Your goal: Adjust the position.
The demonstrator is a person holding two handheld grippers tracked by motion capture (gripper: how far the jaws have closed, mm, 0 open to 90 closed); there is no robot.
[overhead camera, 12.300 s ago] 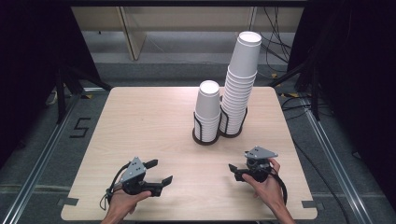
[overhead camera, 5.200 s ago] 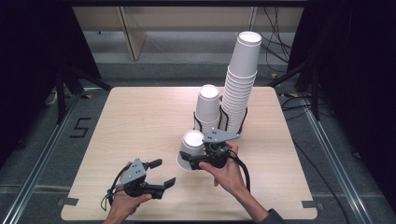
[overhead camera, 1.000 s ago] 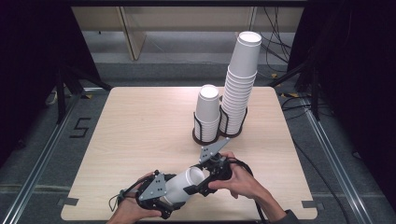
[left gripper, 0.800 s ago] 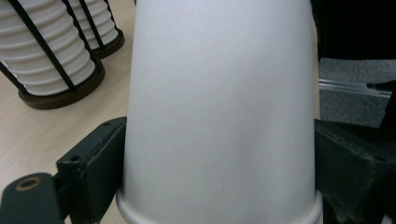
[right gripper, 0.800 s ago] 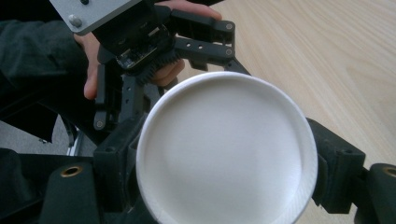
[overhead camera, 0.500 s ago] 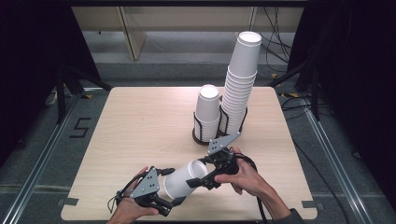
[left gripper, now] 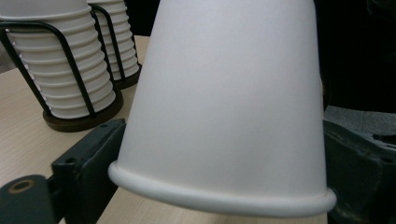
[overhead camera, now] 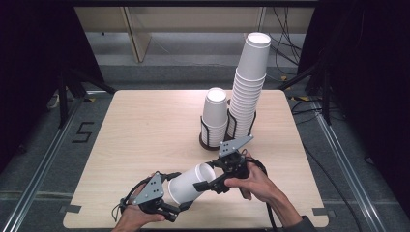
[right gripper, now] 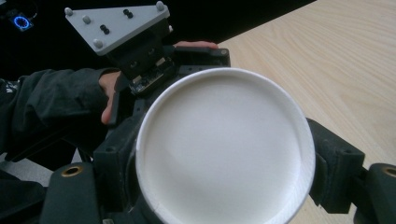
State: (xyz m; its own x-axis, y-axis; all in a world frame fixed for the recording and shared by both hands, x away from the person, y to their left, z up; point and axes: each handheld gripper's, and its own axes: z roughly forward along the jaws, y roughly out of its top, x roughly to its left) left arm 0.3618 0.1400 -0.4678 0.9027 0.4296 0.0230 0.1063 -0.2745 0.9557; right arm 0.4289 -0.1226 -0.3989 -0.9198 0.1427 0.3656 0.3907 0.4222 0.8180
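A white paper cup (overhead camera: 188, 182) lies on its side just above the near edge of the wooden table (overhead camera: 145, 130), held between both grippers with its open mouth turned toward the right one. The right gripper (overhead camera: 209, 184) has its jaws clamped on the cup's rim end, while the left gripper (overhead camera: 175, 209) has its jaws on either side of the other end; they have just been closing, and whether they press on the cup cannot be told. Farther back stand a short stack of cups (overhead camera: 214, 116) and a tall stack of cups (overhead camera: 248, 82) in black wire holders.
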